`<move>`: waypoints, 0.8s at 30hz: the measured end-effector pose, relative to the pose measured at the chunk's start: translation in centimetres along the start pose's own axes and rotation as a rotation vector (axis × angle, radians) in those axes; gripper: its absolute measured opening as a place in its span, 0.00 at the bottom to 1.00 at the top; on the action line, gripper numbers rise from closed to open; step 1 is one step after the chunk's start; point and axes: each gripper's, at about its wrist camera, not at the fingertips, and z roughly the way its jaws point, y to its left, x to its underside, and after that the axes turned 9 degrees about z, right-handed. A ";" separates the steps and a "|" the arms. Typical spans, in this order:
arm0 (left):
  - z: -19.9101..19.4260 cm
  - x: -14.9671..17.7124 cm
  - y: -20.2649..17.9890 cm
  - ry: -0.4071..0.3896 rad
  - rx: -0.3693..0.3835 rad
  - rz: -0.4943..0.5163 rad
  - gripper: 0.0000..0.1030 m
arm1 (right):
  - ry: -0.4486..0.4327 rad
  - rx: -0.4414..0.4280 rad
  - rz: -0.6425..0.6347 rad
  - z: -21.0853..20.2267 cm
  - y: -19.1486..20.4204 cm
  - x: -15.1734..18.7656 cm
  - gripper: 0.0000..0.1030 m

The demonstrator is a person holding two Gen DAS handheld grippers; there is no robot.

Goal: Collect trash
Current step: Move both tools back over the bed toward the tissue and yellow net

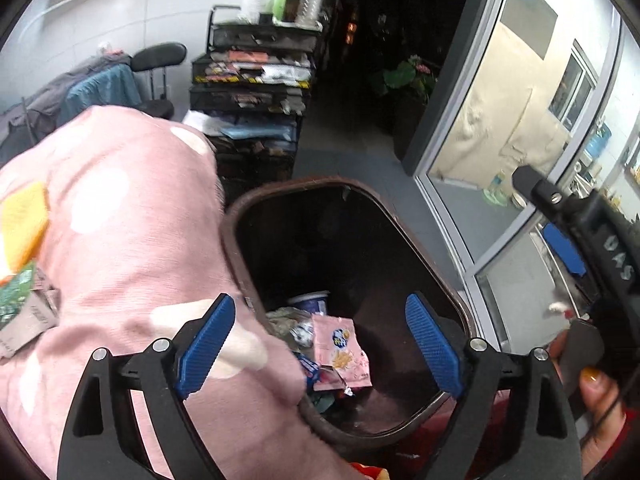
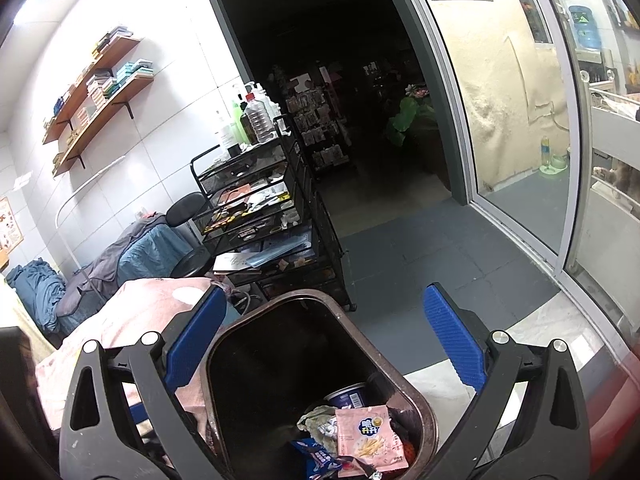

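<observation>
Brown bin (image 1: 420, 240), pink snack wrapper (image 1: 342, 354) crumpled inside, flat-lying

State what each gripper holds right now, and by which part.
Nothing is held. The left gripper and the right gripper both stand open and empty over the brown bin, where the pink snack packet lies among other trash.

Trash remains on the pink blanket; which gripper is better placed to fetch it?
Left, probably. The open left gripper sits beside the pink blanket, where a green wrapper lies. The open right gripper hangs over the bin, further from it.
</observation>
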 end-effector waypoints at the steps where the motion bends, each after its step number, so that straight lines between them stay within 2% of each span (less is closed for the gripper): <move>1: -0.6 0.0 0.3 -0.014 0.001 -0.007 0.84 | 0.002 -0.002 -0.003 0.1 0.1 0.0 0.95; 5: -2.9 0.6 1.3 -0.065 0.001 -0.030 0.85 | 0.006 -0.017 -0.013 0.1 0.4 0.3 0.95; 12: -6.0 2.0 3.4 -0.119 -0.046 -0.053 0.85 | 0.050 -0.055 -0.048 0.7 1.7 0.8 0.95; 18: -8.1 3.3 5.9 -0.149 -0.107 -0.095 0.85 | 0.088 -0.121 -0.126 0.6 4.1 2.1 0.95; 24: -9.8 5.1 8.9 -0.163 -0.168 -0.162 0.85 | 0.145 -0.218 -0.219 0.8 8.2 3.9 0.95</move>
